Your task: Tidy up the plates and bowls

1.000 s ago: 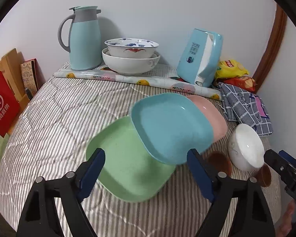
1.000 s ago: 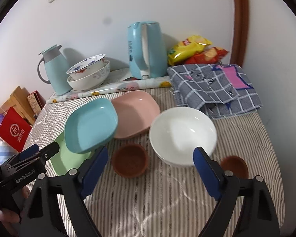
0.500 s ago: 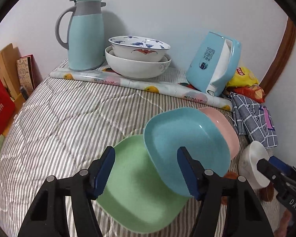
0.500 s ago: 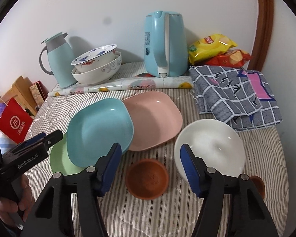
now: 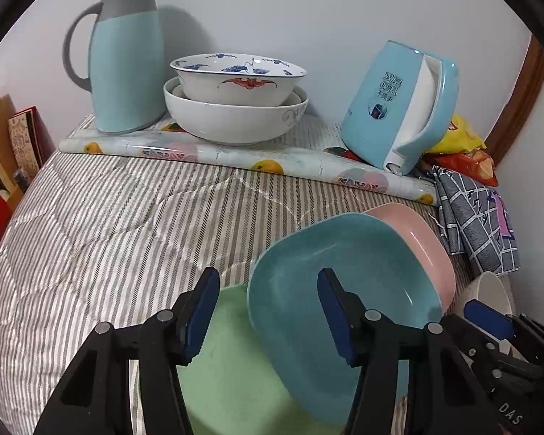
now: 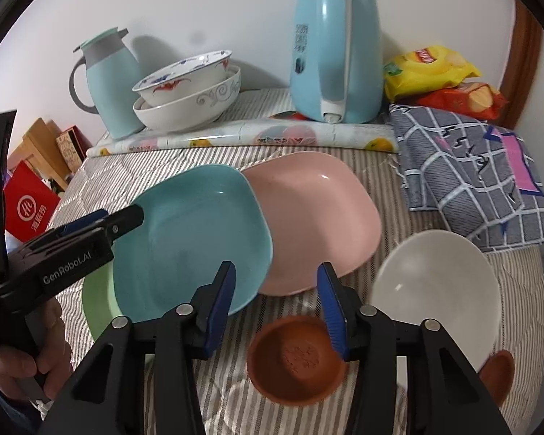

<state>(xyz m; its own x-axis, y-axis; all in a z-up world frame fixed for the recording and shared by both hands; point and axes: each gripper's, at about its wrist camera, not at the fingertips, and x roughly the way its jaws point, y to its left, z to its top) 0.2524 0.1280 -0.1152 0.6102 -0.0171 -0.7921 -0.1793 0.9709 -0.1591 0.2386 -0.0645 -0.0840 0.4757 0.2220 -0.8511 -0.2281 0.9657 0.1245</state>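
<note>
A blue plate point(image 5: 362, 272) leans tilted, its lower edge on a green plate point(image 5: 232, 366) and its far side against a pink plate point(image 5: 420, 228). My left gripper point(image 5: 266, 290) hangs over the blue plate's left rim, which lies between its closing jaws; the pads are not pressing on it. My right gripper point(image 6: 276, 279) hovers with closing jaws above the near rims of the blue plate point(image 6: 199, 232) and pink plate point(image 6: 308, 217), gripping nothing. A brown bowl point(image 6: 293, 359) sits just below it, and a white bowl point(image 6: 435, 290) to its right.
At the back stand a thermos jug point(image 5: 127, 58), two stacked china bowls point(image 5: 235, 108), a blue kettle point(image 5: 399, 108) and a rolled patterned sheet point(image 5: 235, 156). A checked cloth point(image 6: 471, 166) and snack bags point(image 6: 428, 69) lie at right. A small brown dish point(image 6: 498, 369) sits by the white bowl.
Both grippers have moved forward and lower toward the plates, and both pairs of jaws have narrowed. The plates and bowls have not shifted.
</note>
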